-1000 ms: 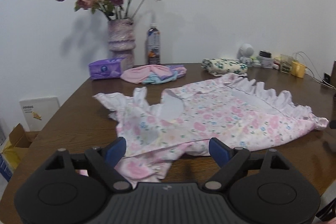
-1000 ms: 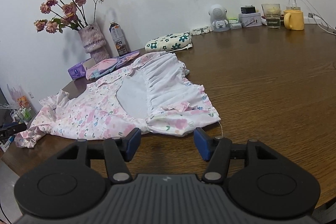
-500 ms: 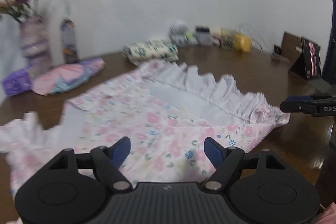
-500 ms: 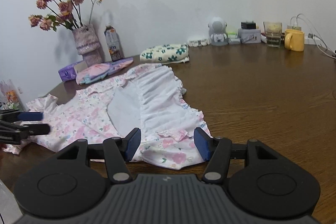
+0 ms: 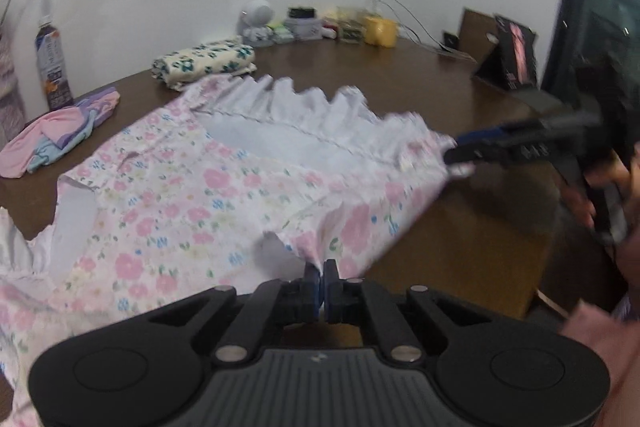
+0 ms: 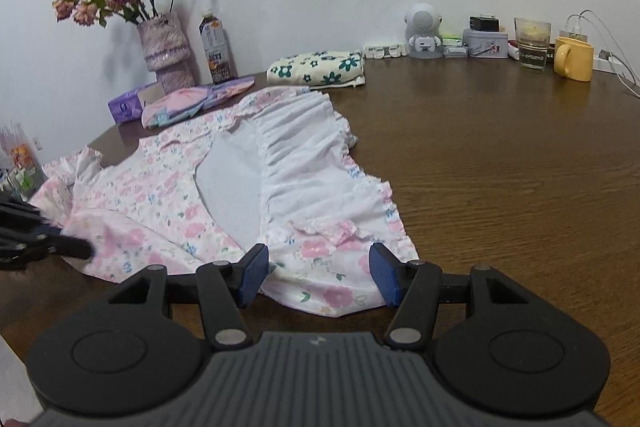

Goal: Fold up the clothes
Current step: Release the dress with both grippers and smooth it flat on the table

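Since a moment ago our left tool (image 5: pixel 321 281) has closed: its blue pads, then spread wide above the cloth, now pinch a fold of the floral dress (image 5: pixel 192 195) at its near hem, and the fabric rises in a small peak between them. Our right tool (image 6: pixel 316 273) has come lower and nearer to the hem; its pads stand wide apart, with the dress's flowered edge lying between them, not gripped.

Seen from the left wrist, the right tool sits blurred at the dress's far right corner, with part of a hand (image 5: pixel 612 195) behind it. The dress lies spread flat on the brown wooden worktop (image 6: pixel 500 155), its white ruffled lining turned up along the middle.

Beyond the dress, a folded cream cloth with green flowers (image 6: pixel 316 67) rests on the worktop, and a pink and purple garment (image 6: pixel 192 101) lies beside a purple tissue pack (image 6: pixel 128 105). Against the wall stand a vase of dried roses (image 6: pixel 166 47), a drink bottle (image 6: pixel 216 49), a small white robot figure (image 6: pixel 422 31), a glass (image 6: pixel 532 43) and a yellow mug (image 6: pixel 574 58).
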